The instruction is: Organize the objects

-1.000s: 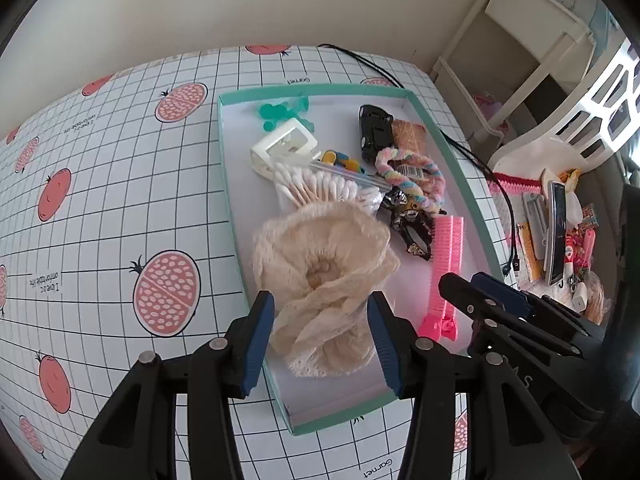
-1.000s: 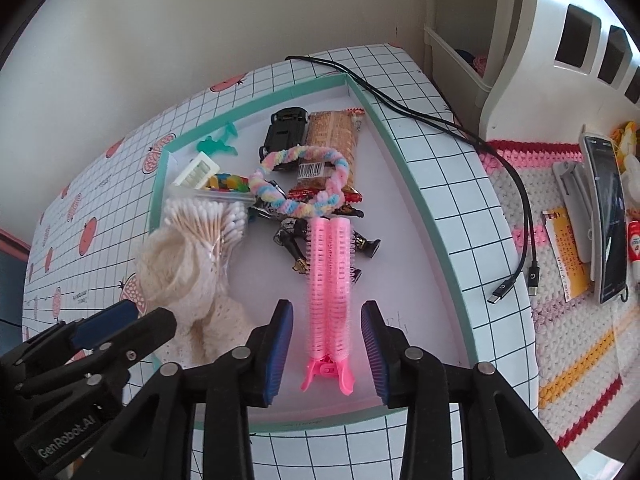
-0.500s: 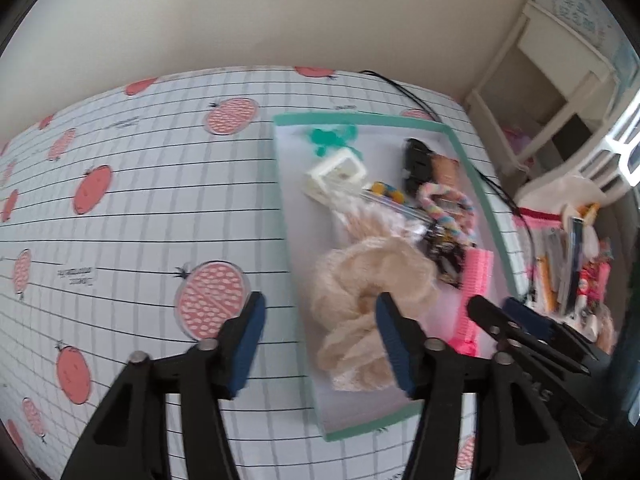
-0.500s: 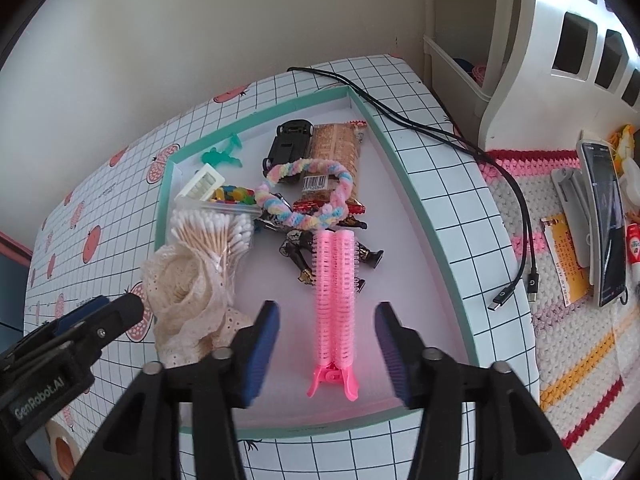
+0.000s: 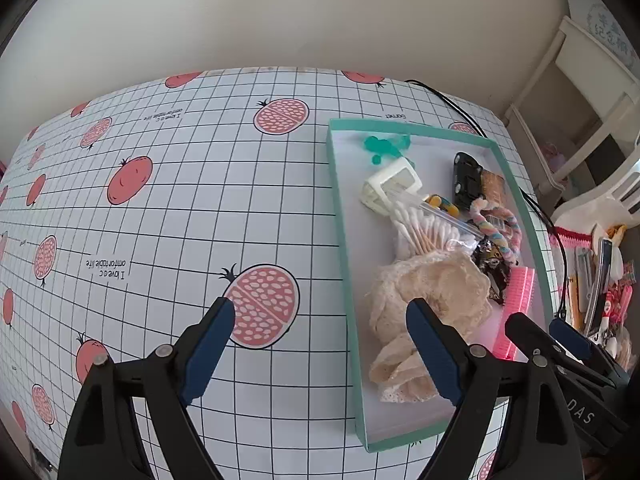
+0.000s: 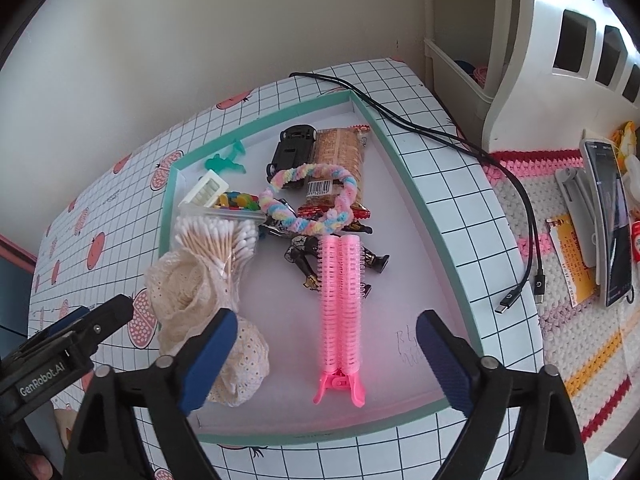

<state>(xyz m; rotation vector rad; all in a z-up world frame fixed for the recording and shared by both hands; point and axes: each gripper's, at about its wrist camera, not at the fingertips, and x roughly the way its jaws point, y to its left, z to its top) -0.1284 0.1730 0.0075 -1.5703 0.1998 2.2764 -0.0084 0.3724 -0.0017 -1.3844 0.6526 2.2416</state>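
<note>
A teal-rimmed tray (image 5: pixel 344 240) (image 6: pixel 452 256) holds a cream lace scrunchie (image 5: pixel 430 304) (image 6: pixel 188 292), a bag of cotton swabs (image 5: pixel 426 232) (image 6: pixel 218 236), a pink hair roller clip (image 6: pixel 341 312) (image 5: pixel 518 304), a pastel braided ring (image 6: pixel 308 196), a black toy car (image 6: pixel 292 148), a snack pack (image 6: pixel 340 152) and a white clip (image 5: pixel 392 184). My left gripper (image 5: pixel 320 344) is open above the tray's left rim, holding nothing. My right gripper (image 6: pixel 326 356) is open, its fingers either side of the pink clip's near end without touching it.
The table wears a grid cloth with pomegranate prints (image 5: pixel 262 304). A black USB cable (image 6: pixel 516 208) runs along the tray's right side. To the right lie a crocheted mat (image 6: pixel 580 344) with a phone (image 6: pixel 610 220) and small items, and white shelving (image 6: pixel 520 40).
Both grippers have opened wide and drawn back. The left one let go of the lace scrunchie, which now lies in the tray, and shifted left. The pink clip lies where it was.
</note>
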